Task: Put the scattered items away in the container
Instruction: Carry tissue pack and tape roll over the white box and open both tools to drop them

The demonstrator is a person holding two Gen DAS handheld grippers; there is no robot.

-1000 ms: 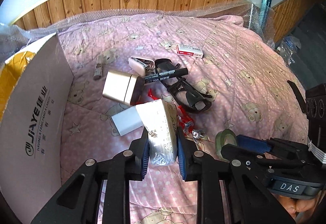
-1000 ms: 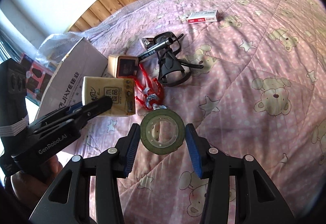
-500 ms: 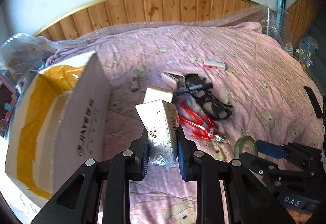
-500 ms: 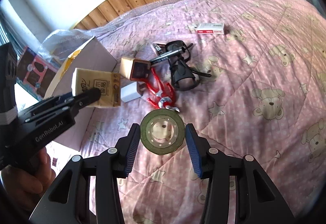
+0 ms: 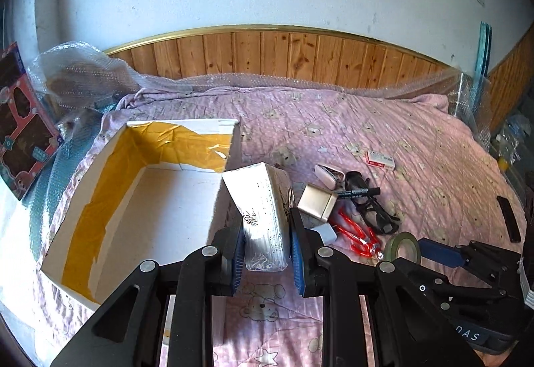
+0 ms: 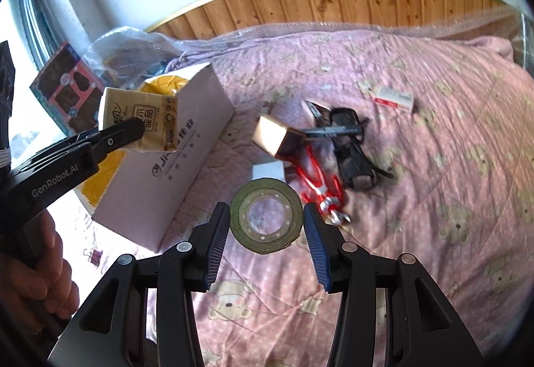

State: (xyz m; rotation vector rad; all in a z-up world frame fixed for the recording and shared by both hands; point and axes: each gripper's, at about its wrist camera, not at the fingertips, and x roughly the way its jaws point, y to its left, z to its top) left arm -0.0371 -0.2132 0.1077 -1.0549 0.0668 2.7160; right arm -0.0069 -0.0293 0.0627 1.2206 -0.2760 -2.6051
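My left gripper [image 5: 265, 233] is shut on a plastic-wrapped tissue pack [image 5: 263, 213] and holds it in the air at the right wall of the open cardboard box [image 5: 110, 173]. The box is white outside with yellow tape inside, and nothing shows on its floor. From the right wrist view the tissue pack [image 6: 147, 120] hangs over the box's [image 6: 187, 146] near corner. My right gripper [image 6: 266, 223] is shut on a green tape roll [image 6: 266, 215], held above the pink quilt to the right of the box. The tape roll [image 5: 402, 247] also shows in the left wrist view.
A pile lies on the quilt right of the box: a gold case [image 5: 317, 202], white block [image 5: 325, 232], red pliers [image 5: 357, 233], black glasses [image 5: 373, 210], marker [image 5: 358, 193] and a small red-white packet [image 5: 380, 160]. A purple binder clip [image 6: 94, 256] lies by the box's near corner.
Both grippers have risen and swung left toward the box, each keeping its load. The box's open inside now faces the left wrist camera, where before only its side wall showed.
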